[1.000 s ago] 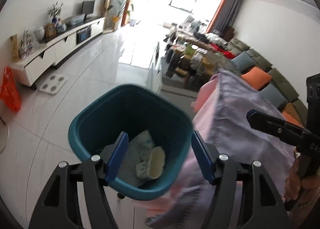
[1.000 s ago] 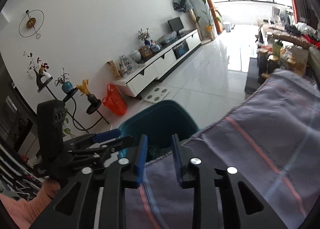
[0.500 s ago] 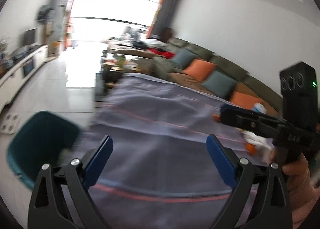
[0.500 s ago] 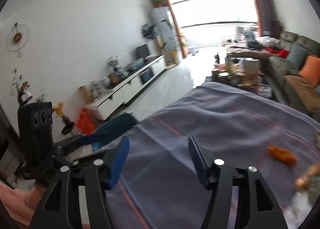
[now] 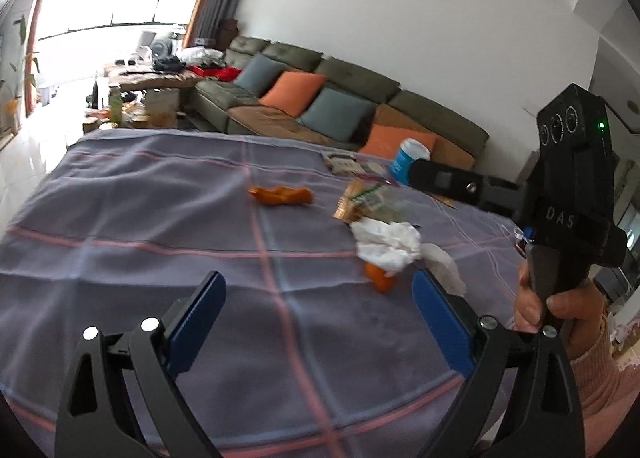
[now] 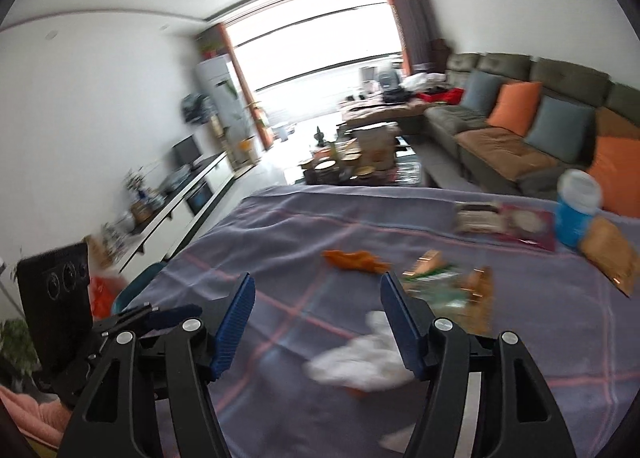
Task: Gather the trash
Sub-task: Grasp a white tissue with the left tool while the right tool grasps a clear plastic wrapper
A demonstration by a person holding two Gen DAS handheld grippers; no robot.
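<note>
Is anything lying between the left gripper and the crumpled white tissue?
Nothing visible. The left gripper is open, with bare tablecloth between it and the tissue. A small orange piece sits at the tissue's near edge.

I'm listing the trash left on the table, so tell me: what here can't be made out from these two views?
- Orange scrap: left wrist view, mostly under the crumpled white tissue.
- Snack wrapper: right wrist view, motion-blurred, print unreadable, partly behind a finger.
- Teal bin: right wrist view, only its rim shows past the tablecloth.
- Blue tub: left wrist view, partly behind the right gripper.
</note>
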